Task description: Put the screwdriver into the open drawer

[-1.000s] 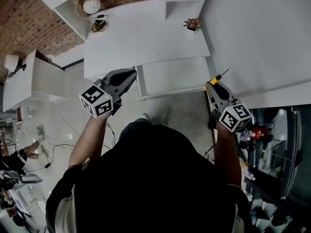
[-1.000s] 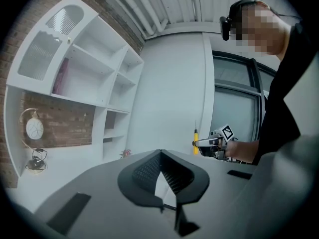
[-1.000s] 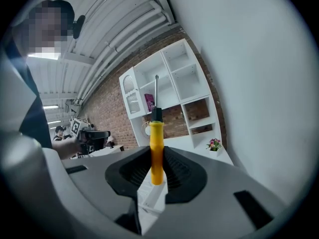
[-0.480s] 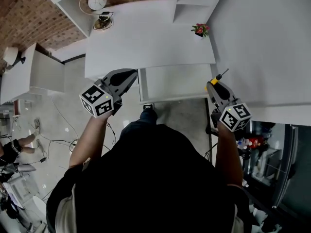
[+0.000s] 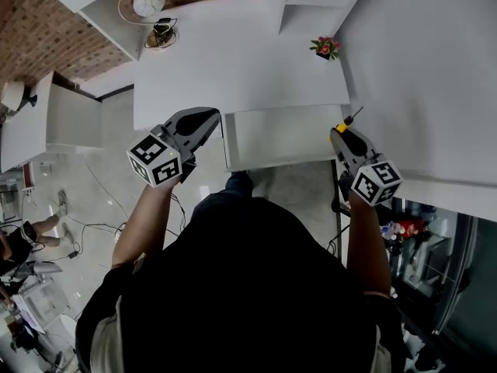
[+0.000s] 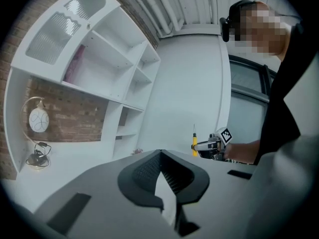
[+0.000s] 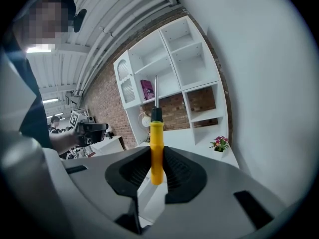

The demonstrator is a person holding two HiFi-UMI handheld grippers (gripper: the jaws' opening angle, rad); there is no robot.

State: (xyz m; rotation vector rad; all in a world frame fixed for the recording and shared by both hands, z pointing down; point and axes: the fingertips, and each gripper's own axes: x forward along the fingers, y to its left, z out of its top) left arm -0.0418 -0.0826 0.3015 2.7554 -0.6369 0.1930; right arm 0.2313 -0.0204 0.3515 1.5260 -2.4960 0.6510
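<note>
**Screwdriver brought up beside the drawer**

You have closed in on the desk: the open drawer [image 5: 279, 134] now lies between your two grippers, where a second ago it sat further ahead. Your right gripper [image 5: 347, 136] is clamped on the yellow handle of the screwdriver [image 7: 156, 148], with the shaft pointing away from you. It is just beside the drawer's right wall, not yet over it. Your left gripper [image 5: 208, 118] has its jaws together and empty, at the drawer's left edge. The drop looks near. The white wall [image 5: 419, 68] crowds your right, so your free room is leftward, over the bare drawer floor
</note>
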